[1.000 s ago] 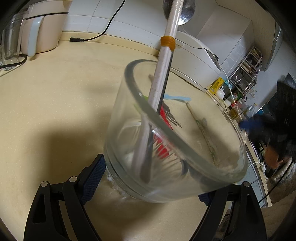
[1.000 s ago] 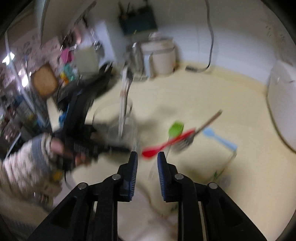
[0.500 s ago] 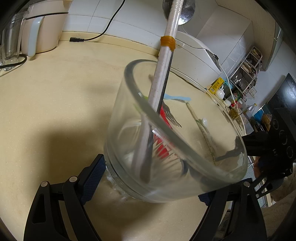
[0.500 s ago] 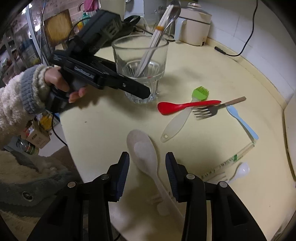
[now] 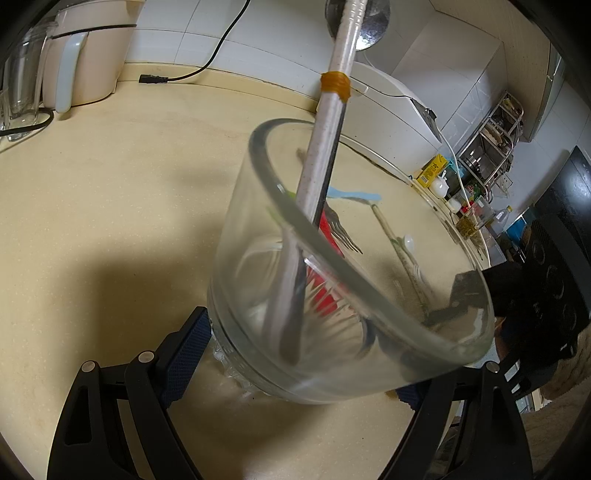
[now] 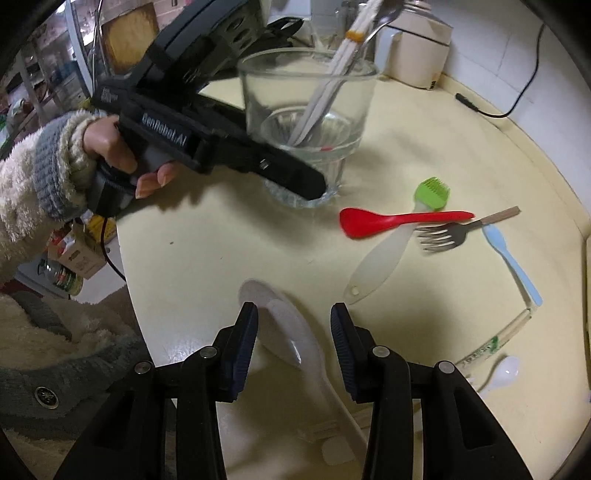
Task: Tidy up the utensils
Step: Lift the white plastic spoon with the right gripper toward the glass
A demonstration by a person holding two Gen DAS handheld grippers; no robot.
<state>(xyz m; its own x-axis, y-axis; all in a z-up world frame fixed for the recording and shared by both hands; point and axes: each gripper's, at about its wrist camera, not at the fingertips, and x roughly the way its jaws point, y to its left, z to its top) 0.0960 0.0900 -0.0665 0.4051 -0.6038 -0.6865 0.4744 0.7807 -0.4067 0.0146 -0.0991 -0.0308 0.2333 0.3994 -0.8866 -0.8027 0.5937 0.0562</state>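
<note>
We see one glass point(image 6: 306, 122) standing on a cream surface point(image 6: 229, 240), pinched near its base by the fingers of the left gripper point(image 5: 295, 363), one pad on each side. Inside the glass lean two utensils: one pale handle with an orange band point(image 5: 334, 83) and one metal spoon point(image 6: 388, 16) beside it. A hand point(image 6: 122, 147) in a fleecy sleeve point(image 6: 33, 192) holds that gripper.

The right gripper point(image 6: 294, 338) hangs over one white rice paddle point(image 6: 291, 339) lying flat on the surface. Its fingers are spread to either side of the paddle's blade and do not press on it.

Loose on the surface beyond the paddle we count seven more utensils. One red spoon point(image 6: 391, 220) lies across one green brush point(image 6: 432, 192) with a clear handle. One metal fork point(image 6: 443, 236) sits just beside them. One pale blue spoon point(image 6: 513, 264) lies further right. Near the edge are one wrapped pair of chopsticks point(image 6: 495, 343) and one small white spoon point(image 6: 506, 371).

At the back stand one white appliance point(image 5: 85, 51) and one loose black cable point(image 5: 192, 72).
</note>
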